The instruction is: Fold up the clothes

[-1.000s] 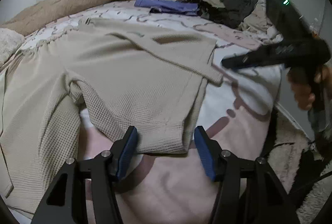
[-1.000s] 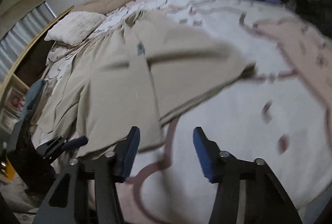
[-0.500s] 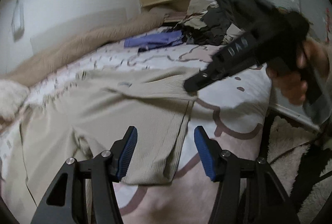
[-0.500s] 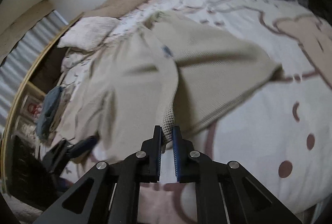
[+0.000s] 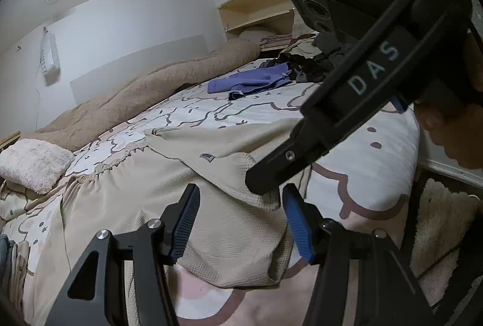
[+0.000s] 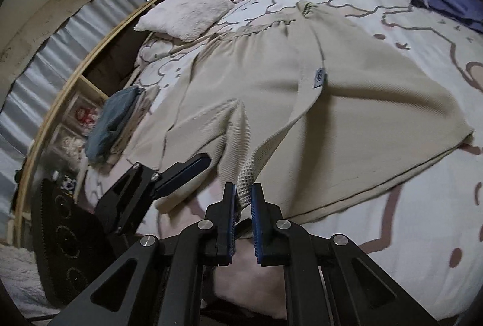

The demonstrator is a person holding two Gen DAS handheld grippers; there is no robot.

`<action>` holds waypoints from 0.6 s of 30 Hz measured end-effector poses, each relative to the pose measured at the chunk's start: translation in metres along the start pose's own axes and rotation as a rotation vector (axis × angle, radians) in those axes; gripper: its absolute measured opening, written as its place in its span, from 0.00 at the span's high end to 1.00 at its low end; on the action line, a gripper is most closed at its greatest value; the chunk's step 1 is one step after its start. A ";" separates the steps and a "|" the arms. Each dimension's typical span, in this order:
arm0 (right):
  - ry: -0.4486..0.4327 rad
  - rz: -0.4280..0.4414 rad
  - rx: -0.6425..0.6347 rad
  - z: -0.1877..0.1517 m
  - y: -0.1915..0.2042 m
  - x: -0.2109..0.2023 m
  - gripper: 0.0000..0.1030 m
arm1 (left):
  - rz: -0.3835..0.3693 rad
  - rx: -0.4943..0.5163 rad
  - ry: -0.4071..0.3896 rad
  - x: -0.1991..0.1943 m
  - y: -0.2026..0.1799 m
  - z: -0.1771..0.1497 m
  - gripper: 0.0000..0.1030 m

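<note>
A beige waffle-knit garment (image 6: 347, 102) lies spread across the bed (image 6: 422, 229), over a white cover printed with pink cartoon outlines. One corner of it is lifted off the cover and pinched between the 2 blue fingers (image 6: 231, 214) of the right gripper (image 6: 243, 199), which are pressed together on the knit; a small grey label (image 6: 320, 78) shows on the raised fold. The left gripper (image 5: 240, 223) hangs over the garment's near hem, its fingers (image 5: 297, 223) apart with nothing clamped between them. A purple garment (image 5: 250, 80) lies farther up the bed, well apart, beside a dark heap of clothes (image 5: 311, 60). A fluffy pale pillow (image 6: 184, 14) sits near the tan blanket (image 5: 151, 90) along the wall.
</note>
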State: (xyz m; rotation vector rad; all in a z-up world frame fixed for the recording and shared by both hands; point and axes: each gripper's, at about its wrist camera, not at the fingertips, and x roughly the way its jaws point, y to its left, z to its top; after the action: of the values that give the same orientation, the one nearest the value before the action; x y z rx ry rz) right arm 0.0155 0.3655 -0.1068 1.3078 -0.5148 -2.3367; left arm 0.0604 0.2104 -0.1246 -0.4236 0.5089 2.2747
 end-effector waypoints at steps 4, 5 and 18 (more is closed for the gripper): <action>0.003 0.010 0.014 0.004 0.003 0.003 0.90 | -0.013 0.026 -0.002 0.003 -0.001 0.000 0.61; 0.005 0.016 0.022 0.005 0.003 0.004 0.90 | -0.016 0.039 -0.001 0.004 -0.003 0.000 0.63; 0.026 0.001 0.038 0.010 0.005 0.007 0.90 | -0.016 0.078 0.024 0.015 -0.006 -0.003 0.95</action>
State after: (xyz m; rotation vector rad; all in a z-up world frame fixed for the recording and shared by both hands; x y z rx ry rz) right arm 0.0043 0.3594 -0.1042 1.3525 -0.5534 -2.3173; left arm 0.0557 0.2221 -0.1348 -0.4152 0.6026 2.2290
